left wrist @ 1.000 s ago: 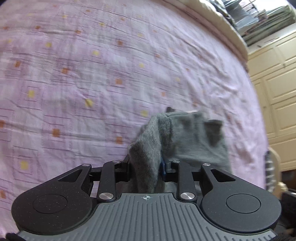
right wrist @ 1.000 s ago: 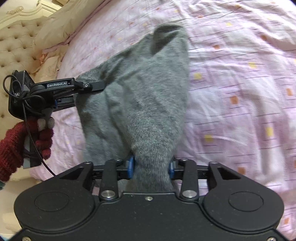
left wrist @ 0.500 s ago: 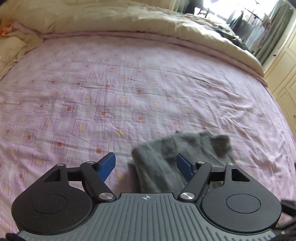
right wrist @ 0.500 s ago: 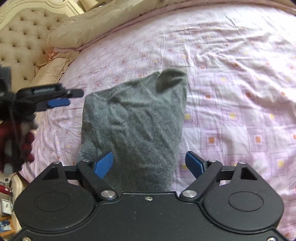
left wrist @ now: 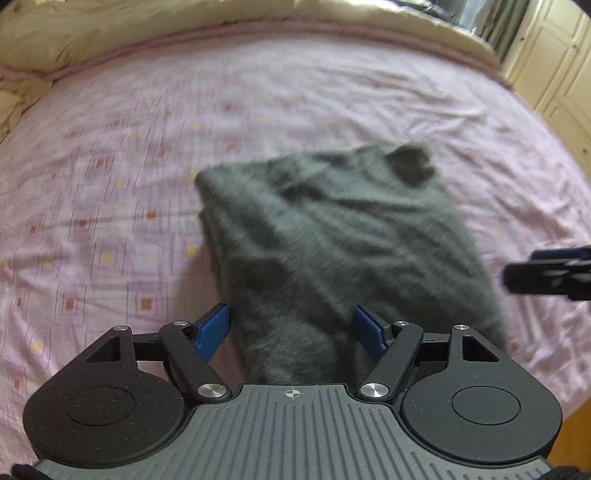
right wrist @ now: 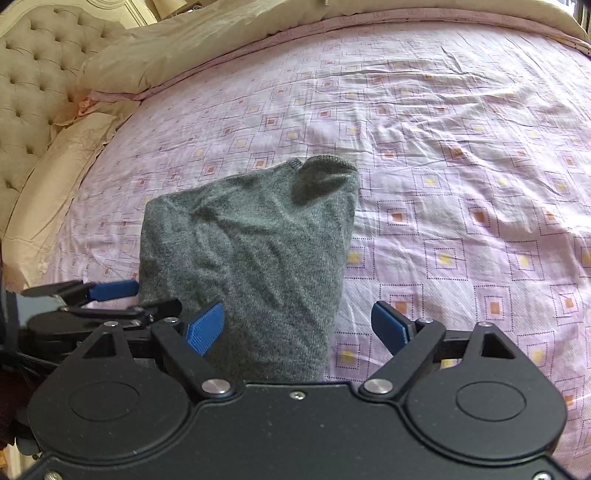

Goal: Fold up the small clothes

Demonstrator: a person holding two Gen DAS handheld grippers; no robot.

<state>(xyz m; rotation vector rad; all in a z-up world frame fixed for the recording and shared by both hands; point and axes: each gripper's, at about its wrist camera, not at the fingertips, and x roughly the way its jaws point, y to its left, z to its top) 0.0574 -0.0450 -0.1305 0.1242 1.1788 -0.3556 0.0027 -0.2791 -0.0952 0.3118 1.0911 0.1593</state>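
A small grey knitted garment [left wrist: 332, 240] [right wrist: 251, 251] lies folded on the pink patterned bedsheet [left wrist: 129, 166] [right wrist: 461, 184], its near edge running under both grippers. My left gripper [left wrist: 295, 328] is open just above that near edge, blue pads apart on either side of the cloth, nothing pinched. My right gripper [right wrist: 299, 325] is open too, its left pad over the cloth and its right pad over bare sheet. The left gripper [right wrist: 110, 295] also shows at the left of the right wrist view, and the right gripper's fingers [left wrist: 546, 273] show at the right edge of the left wrist view.
A beige quilt [left wrist: 184, 33] [right wrist: 258, 40] is bunched along the far side of the bed. A tufted headboard [right wrist: 33, 85] and a pillow [right wrist: 66, 147] stand at the left. Cream cupboard doors [left wrist: 554, 55] lie beyond the bed's right edge.
Both grippers opened and let go of the grey garment, which dropped flat onto the sheet. Both have since drawn back toward its near edge.
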